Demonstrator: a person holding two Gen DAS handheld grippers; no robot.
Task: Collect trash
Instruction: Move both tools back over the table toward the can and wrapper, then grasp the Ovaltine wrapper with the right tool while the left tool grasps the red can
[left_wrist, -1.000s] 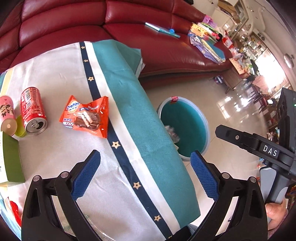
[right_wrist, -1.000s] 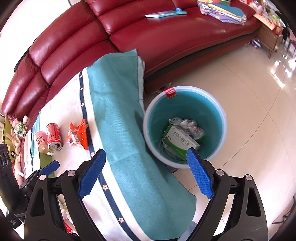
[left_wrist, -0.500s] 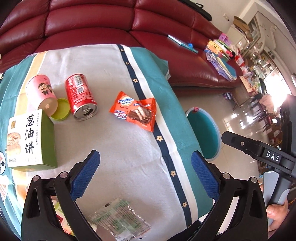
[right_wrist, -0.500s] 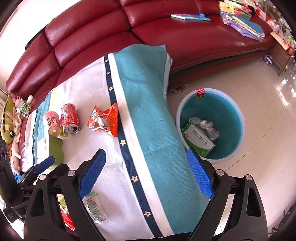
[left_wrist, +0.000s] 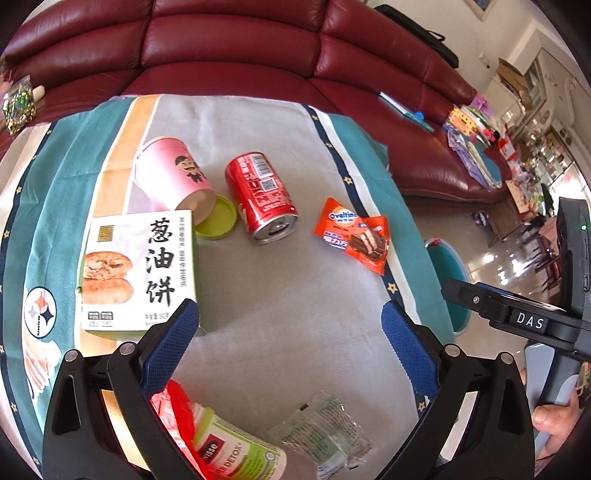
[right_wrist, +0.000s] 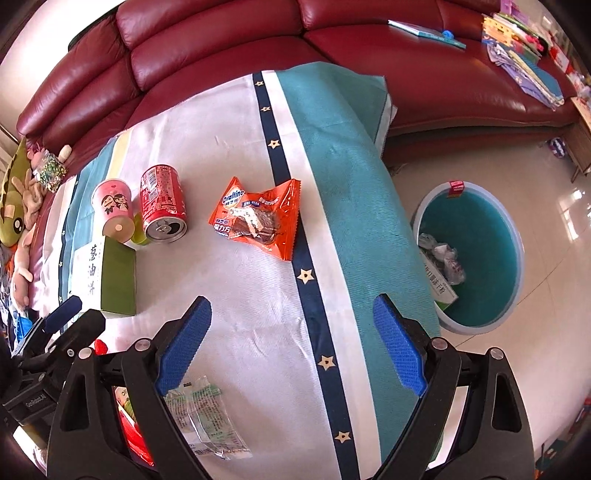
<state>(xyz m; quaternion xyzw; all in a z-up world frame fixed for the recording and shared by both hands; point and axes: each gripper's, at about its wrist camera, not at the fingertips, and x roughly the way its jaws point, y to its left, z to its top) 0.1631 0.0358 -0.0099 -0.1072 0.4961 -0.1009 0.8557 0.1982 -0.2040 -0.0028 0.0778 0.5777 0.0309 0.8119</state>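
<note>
On the cloth-covered table (left_wrist: 280, 295) lie a red can (left_wrist: 260, 197) on its side, an orange Ovaltine wrapper (left_wrist: 354, 234), a pink cup (left_wrist: 173, 177) with a green lid (left_wrist: 218, 221), a white and green box (left_wrist: 136, 271), a clear wrapper (left_wrist: 325, 435) and a green-labelled packet (left_wrist: 229, 450). My left gripper (left_wrist: 291, 347) hovers open over the table's near part, nothing between its fingers. My right gripper (right_wrist: 291, 347) is open too, above the cloth's star stripe, near the orange wrapper (right_wrist: 258, 218) and the can (right_wrist: 162, 203). The teal bin (right_wrist: 476, 254) on the floor holds a box and crumpled trash.
A red leather sofa (left_wrist: 258, 48) curves behind the table, with books and papers (right_wrist: 524, 48) on its far end. Plush toys (right_wrist: 22, 192) sit at the left. The glossy tiled floor (right_wrist: 554, 184) spreads around the bin. A hand (left_wrist: 554, 417) holds the right tool.
Both grippers swung left from over the bin and table edge to over the table. The box, cup, clear wrapper and packet came into view; the bin slid toward the right edge.
</note>
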